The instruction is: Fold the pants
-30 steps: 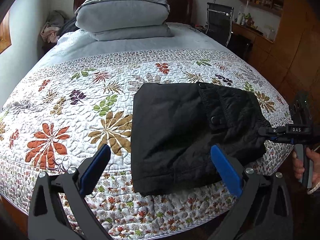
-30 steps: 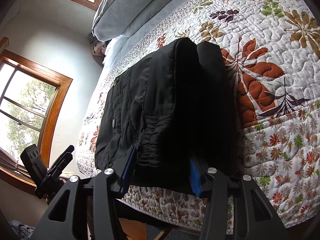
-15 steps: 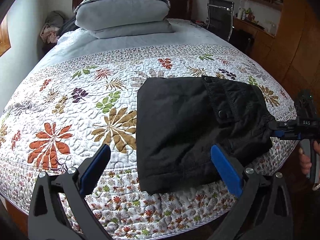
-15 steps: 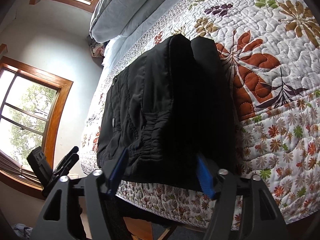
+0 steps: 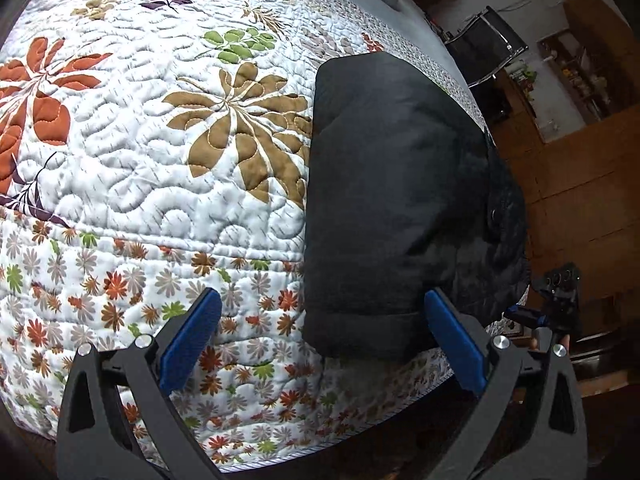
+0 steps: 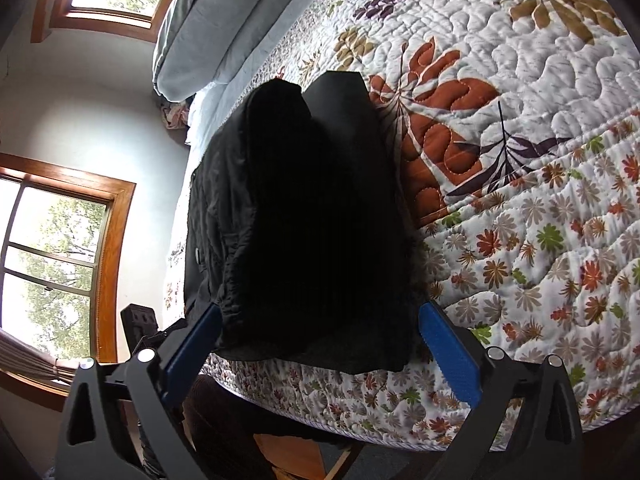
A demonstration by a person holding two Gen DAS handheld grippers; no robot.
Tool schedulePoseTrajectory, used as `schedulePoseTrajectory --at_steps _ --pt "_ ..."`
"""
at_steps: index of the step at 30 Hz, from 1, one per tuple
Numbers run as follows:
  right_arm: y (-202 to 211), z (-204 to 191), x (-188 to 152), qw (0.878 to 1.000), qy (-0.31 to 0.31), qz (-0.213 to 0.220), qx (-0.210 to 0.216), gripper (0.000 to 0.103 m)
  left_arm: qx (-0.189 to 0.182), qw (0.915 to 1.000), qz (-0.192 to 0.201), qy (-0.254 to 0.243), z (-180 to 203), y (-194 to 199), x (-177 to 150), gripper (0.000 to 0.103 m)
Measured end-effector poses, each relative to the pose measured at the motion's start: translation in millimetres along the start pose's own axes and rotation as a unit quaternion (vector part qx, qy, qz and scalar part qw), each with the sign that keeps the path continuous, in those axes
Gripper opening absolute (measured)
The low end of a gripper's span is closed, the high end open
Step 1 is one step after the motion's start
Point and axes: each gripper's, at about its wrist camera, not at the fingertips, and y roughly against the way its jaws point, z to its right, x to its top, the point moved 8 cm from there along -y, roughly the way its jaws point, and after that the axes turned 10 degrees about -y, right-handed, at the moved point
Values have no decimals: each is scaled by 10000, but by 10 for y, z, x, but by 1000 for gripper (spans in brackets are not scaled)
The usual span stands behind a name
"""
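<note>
While folded pants lie black (creases lost) | quilt underneath

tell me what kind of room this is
Most likely a bedroom in a home. The black folded pants lie on a bed covered with a floral quilt, grey pillows are stacked at its far end, and a wood-framed window looks out on trees.
</note>
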Motion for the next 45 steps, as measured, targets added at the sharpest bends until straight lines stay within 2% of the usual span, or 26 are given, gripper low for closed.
schedulePoseTrajectory --at_steps 3,4,8,10,13,16,18,21,26,31,36,45 --pt "-105 -15 1 9996 -88 -145 215 100 0 10000 19 -47 25 -15 32 101" --pt "-138 -5 6 9996 -118 -163 220 100 -131 9999 1 8 46 -42 51 101" --pt "-221 10 39 9987 -229 -272 362 100 -1104 9932 -336 146 281 -284 73 100" --pt "-249 -4 43 9985 -172 -320 400 100 -1053 9931 -493 150 335 -439 57 100" --pt "-267 -18 77 9985 -74 -339 414 100 -986 9941 -452 102 414 -552 80 100" --pt "-268 -77 81 9986 103 -284 438 89 -899 9952 -381 93 480 -577 124 99" --pt "-283 -130 103 9983 192 -280 464 76 -898 9952 -381 92 508 -605 163 99" --pt "-316 -233 197 9983 325 -237 427 68 -881 9956 -282 114 543 -644 277 99" --pt "-470 -470 421 9978 522 -250 311 66 -715 9972 -57 205 516 -644 499 99" --pt "-754 -743 755 9967 685 -347 248 66 -595 9973 103 420 337 -621 879 99" --pt "-809 -809 845 9958 756 -451 241 66 -350 9982 207 434 182 -659 1220 99" --pt "-975 -871 957 9944 820 -580 319 67 -270 9974 346 565 -49 -664 1529 99"
